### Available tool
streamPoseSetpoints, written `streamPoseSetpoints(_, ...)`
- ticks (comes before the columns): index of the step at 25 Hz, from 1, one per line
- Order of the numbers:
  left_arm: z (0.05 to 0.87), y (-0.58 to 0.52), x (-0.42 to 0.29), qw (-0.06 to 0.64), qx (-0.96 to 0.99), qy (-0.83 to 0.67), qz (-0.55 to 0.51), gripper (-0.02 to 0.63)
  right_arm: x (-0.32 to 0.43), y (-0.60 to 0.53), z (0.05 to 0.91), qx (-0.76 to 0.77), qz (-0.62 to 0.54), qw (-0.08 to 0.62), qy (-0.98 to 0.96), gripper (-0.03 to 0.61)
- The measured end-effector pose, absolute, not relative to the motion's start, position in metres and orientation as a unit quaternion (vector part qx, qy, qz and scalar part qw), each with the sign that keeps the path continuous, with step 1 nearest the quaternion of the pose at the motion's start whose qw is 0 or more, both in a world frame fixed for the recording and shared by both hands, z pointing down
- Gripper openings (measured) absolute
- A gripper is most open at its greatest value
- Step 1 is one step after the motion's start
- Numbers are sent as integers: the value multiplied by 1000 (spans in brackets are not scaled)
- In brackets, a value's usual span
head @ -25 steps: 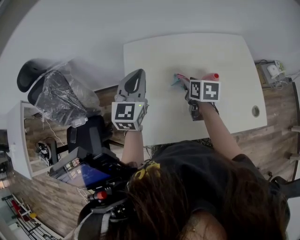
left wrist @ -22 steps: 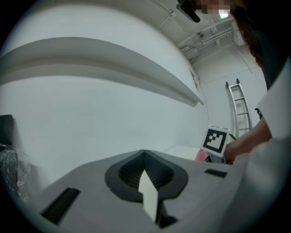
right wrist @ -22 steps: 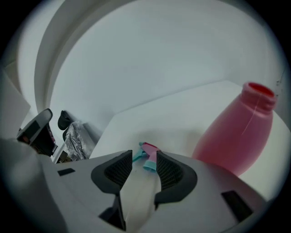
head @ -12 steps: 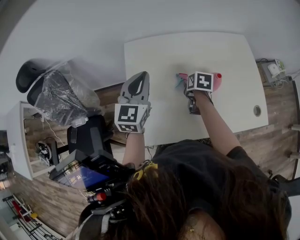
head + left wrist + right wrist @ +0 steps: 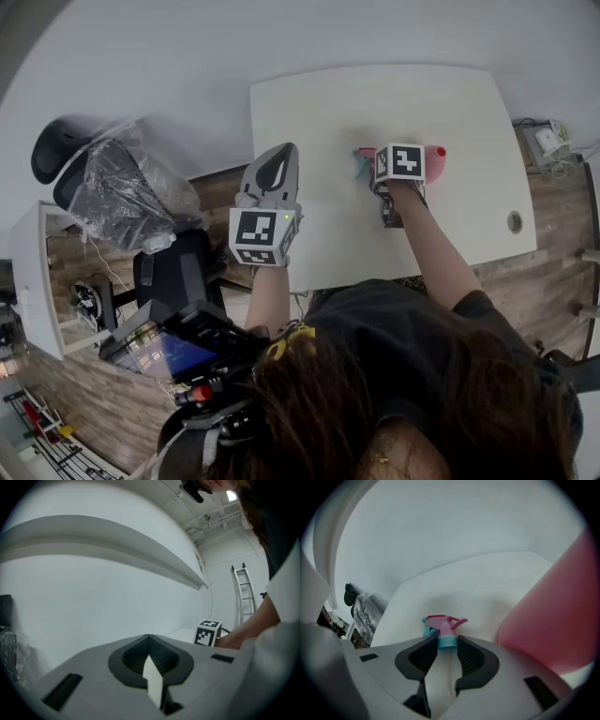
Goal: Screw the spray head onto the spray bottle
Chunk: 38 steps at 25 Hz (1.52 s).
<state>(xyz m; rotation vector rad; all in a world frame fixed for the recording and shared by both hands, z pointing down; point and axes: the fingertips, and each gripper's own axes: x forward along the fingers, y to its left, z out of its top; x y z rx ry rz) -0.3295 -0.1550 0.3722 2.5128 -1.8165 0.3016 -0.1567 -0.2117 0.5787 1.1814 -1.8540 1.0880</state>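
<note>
Head view: nearest to the person, the left gripper [image 5: 275, 159] is held in the air, well apart from the pink spray bottle [image 5: 435, 157]. It hangs over the edge of the white worktop [image 5: 450, 103] that is farthest from the bottle. In the left gripper view its jaws are pressed together and nothing stands between them. Past them the marker cube of the other gripper shows beside the person's forearm [image 5: 255, 627].

Further on, the right gripper [image 5: 446, 645] is low over the worktop, just beside the spray bottle. In the right gripper view its jaws are closed to a narrow gap and they pinch the teal collar of the spray head [image 5: 443, 623]. A thin clear tube from the head runs back along this gap.

The pink and teal spray head lies on the worktop, apart from the bottle, and in the head view the right gripper is between the two. Its pink trigger is turned toward the bottle side. The bottle itself fills the near edge of the right gripper view as a large blurred pink shape. I cannot tell whether it stands upright.

Farthest from the bottle, beyond the left gripper, a chair wrapped in clear plastic film [image 5: 122, 192] stands on the floor.
</note>
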Motion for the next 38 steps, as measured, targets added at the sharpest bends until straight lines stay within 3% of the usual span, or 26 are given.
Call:
streamPoseSetpoints(8,373,-155,-327,13,811,-576,101,2,-160,-209,574,437,420,303,-735,132)
streamPoseSetpoints(21,367,-161,-306,4,828,-553,96,2,-170,-232,465,428,384,136,-807,132)
streamPoseSetpoints(32,367,-175,-249,-4,849,-518,100,2,-111,-246,367,407,350,-27,-844,132)
streamPoseSetpoints(38,370,-184,-214,-2,854,-510,105,2,-73,-255,330,394,319,-69,-859,132)
